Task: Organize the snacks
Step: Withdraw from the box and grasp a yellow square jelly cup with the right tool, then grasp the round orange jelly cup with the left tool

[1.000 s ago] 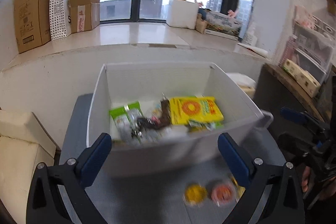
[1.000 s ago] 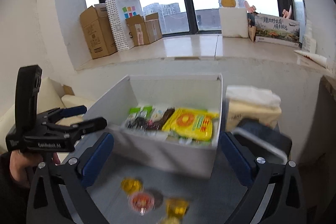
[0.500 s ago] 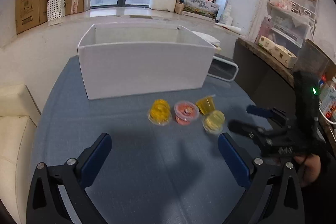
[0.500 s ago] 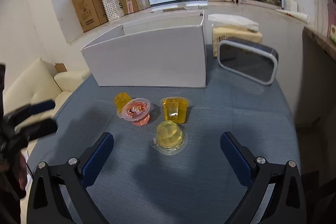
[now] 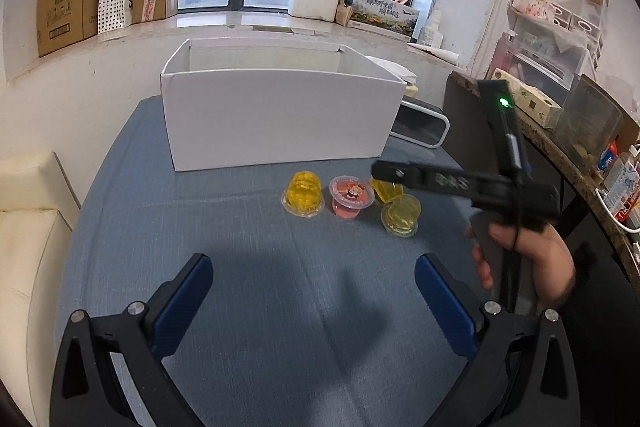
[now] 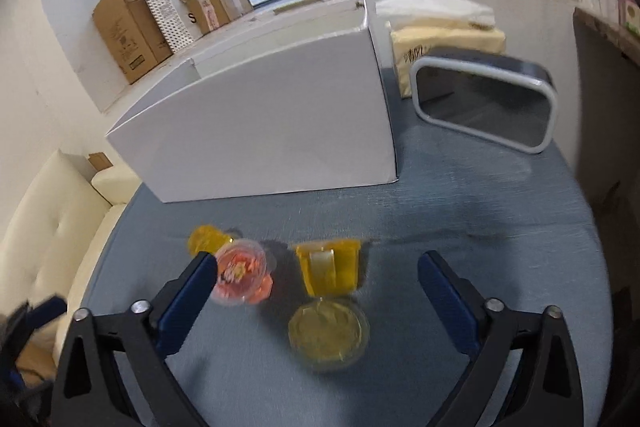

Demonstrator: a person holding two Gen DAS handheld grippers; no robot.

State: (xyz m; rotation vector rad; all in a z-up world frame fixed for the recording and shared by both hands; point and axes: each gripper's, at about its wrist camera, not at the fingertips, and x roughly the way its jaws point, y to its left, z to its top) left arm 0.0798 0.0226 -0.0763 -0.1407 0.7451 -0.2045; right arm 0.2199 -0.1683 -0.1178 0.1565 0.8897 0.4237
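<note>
The left-wrist view shows the round table with a blue-grey cloth top (image 5: 248, 291). At far left a cream cushioned seat (image 5: 24, 247) adjoins the table. The left gripper (image 5: 314, 291) hangs over bare cloth with its blue-padded jaws spread wide and nothing between them.

Behind it stands the open white cardboard box (image 5: 276, 119); from this low angle its contents cannot be seen. Four small plastic jelly cups lie on the cloth just in front of the box, outside it. From left to right: an inverted yellow jelly cup (image 5: 303, 194), an upright pink-lidded jelly cup (image 5: 351, 197), a yellow jelly cup lying on its side (image 5: 387, 189), and a pale yellow jelly cup (image 5: 401, 215) nearest the camera.

Only this view shows the right gripper (image 5: 384, 171) from outside, held in a person's hand (image 5: 528, 259), its dark fingers over the right-hand cups. A white-framed dark rectangular device (image 5: 422, 123) sits at the right of the box.

The right-wrist view shows what the first does not: the jaws of the right gripper (image 6: 318, 279) stand wide and have just been closing a little. The side-lying yellow cup (image 6: 328, 271) and the pale yellow cup (image 6: 328, 335) lie between the pads, touching neither. The pink-lidded cup (image 6: 242, 279) sits at the left finger (image 6: 188, 291); contact there cannot be determined. This view also shows a pale yellow tissue pack (image 6: 444, 47) behind the device (image 6: 484, 107).
</note>
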